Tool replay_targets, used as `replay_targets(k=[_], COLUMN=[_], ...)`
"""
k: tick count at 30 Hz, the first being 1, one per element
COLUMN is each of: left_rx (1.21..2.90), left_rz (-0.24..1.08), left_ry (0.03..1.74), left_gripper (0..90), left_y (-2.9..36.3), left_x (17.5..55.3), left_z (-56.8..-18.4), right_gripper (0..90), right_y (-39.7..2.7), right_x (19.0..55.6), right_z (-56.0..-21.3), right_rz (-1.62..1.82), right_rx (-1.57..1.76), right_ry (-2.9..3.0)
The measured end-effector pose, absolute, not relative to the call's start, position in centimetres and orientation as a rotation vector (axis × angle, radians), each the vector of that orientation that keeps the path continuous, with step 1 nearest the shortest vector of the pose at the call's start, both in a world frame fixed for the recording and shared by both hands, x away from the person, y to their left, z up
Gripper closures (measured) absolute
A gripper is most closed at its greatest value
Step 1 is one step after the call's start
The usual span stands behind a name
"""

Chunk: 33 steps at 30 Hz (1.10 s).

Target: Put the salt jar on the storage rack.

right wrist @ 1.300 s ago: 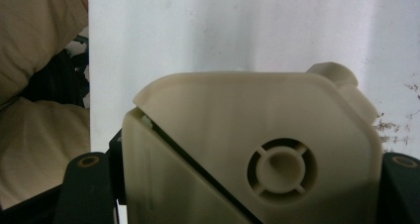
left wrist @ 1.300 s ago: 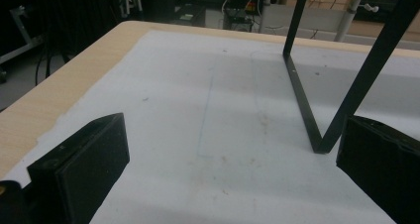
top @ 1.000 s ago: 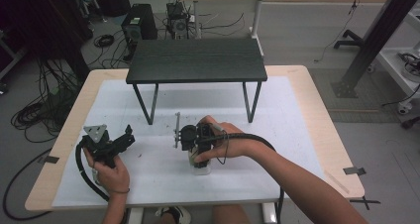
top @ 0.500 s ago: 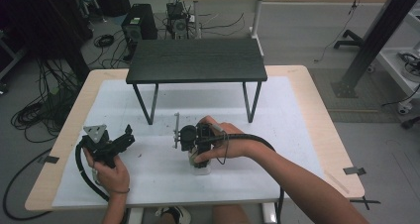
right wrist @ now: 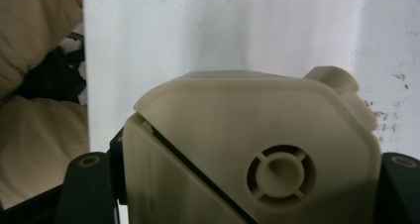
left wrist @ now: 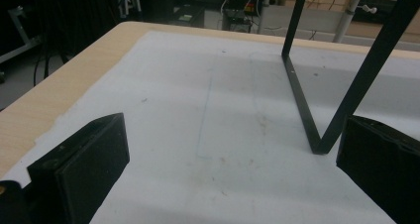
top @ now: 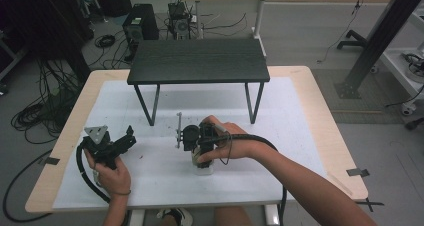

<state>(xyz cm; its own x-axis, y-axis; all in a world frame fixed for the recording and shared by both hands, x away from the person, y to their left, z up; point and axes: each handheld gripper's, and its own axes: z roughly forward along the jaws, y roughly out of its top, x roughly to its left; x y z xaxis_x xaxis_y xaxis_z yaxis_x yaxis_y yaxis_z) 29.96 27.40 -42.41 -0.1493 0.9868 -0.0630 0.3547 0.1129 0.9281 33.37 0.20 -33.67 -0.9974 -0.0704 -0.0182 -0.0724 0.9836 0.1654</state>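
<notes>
On the white mat (top: 280,136) covering the table (top: 320,106), the right gripper (top: 200,158) points down near the front edge's middle, its jaws closed against the sides of a cream plastic housing (right wrist: 252,154) standing on the mat. The left gripper (top: 122,141) sits toward the front-left corner, jaws wide apart and empty, facing a leg of the small black stand (top: 197,61).

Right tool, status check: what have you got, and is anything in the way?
Right tool shut on cream case, pointing down at mat. Left tool open, empty. Black stand behind, clear.
</notes>
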Motion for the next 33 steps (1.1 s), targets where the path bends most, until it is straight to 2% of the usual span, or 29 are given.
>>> replay_targets(k=[6, 18, 26, 33], left_rx=[1.327, 1.322, 1.319, 1.32], left_rz=[1.039, 1.036, 1.032, 1.036], left_ry=[1.63, 1.632, 1.629, 1.63], left_gripper=[0.2, 0.2, 0.2, 0.3], left_y=[27.5, 27.6, 27.5, 27.6], left_x=[29.9, 29.8, 29.9, 29.9], left_z=[-42.4, -42.4, -42.4, -42.4], right_gripper=[29.9, 29.9, 29.9, 29.9], right_y=[-0.2, -2.0, -3.6, -4.6], right_x=[33.2, 34.9, 38.6, 42.3], right_z=[-30.4, -18.4, -11.2, -7.7], right_rz=[0.277, 0.288, 0.351, 0.367], right_rx=[-0.118, -0.024, 0.146, 0.303], right_ry=[3.119, 3.054, 3.005, 2.956])
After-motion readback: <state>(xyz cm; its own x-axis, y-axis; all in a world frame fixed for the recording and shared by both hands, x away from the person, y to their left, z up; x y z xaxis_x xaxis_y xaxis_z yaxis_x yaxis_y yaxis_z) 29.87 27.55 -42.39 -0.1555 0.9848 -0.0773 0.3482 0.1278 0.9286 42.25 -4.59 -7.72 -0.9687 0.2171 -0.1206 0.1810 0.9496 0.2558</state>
